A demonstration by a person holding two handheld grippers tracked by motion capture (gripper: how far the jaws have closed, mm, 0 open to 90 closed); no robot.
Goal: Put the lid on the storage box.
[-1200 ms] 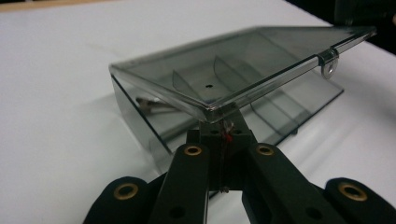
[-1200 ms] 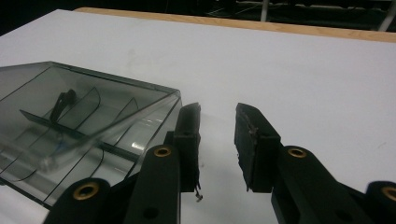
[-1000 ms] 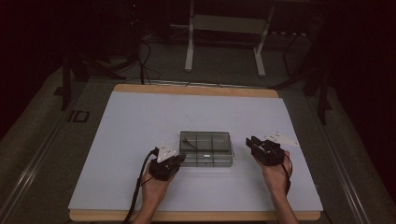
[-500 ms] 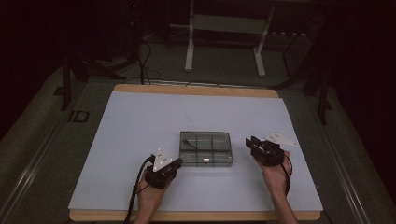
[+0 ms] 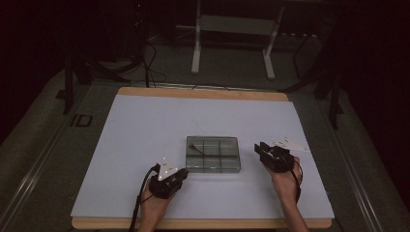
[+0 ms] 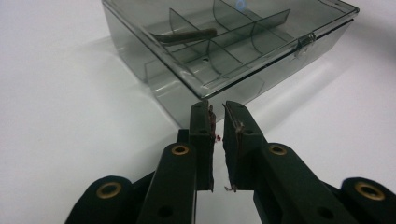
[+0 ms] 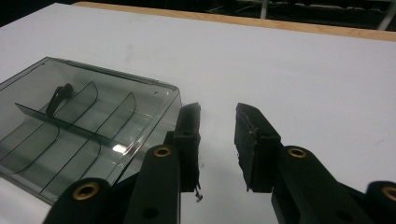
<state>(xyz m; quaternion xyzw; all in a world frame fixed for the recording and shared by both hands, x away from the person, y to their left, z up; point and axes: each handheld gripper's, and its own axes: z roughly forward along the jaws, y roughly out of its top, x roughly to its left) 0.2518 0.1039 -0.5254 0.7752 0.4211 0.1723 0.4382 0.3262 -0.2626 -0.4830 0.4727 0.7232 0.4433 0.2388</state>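
A smoky clear compartment box lies lid-down and latched in the middle of the white table. A small dark item rests in its far-left compartment. My left gripper sits just off the box's near-left corner. In the left gripper view the box and the dark item lie right ahead of this gripper. Its jaws have just been opening and stand a narrow gap apart with nothing between them. My right gripper rests to the right of the box, open and empty.
A small metal latch closes the box's side. The table's wooden edge runs along the far side. Beyond it, on the dark floor, stand the legs of a metal stand and some cables.
My left gripper has drawn back a little from the box toward the near edge, and its jaws have parted. The right gripper and the box have not moved.
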